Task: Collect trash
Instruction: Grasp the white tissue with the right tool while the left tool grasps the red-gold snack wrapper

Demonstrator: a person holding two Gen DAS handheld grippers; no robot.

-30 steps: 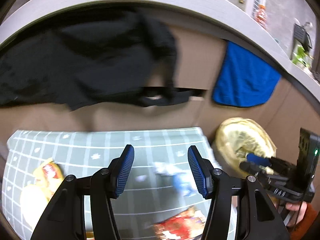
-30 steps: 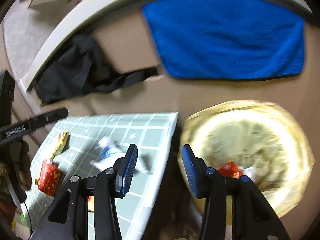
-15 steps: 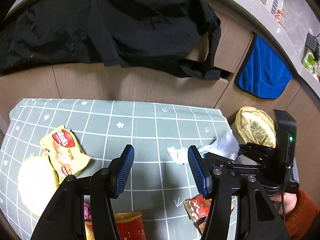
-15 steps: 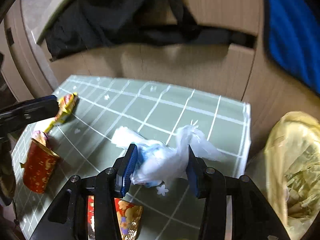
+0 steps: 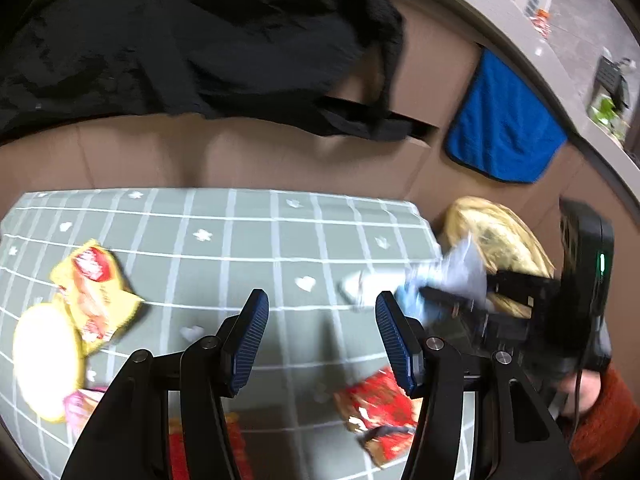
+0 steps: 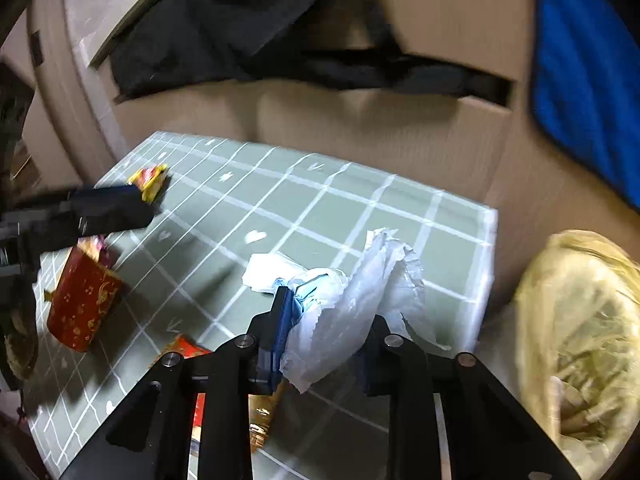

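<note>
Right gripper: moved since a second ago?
Yes. The right gripper was over the gap beside the yellow trash bag; now it is over the checked mat, jaws closing on the white plastic wrapper.

Wooden cabinets [image 5: 248, 152], pale countertop [image 5: 500, 12]
</note>
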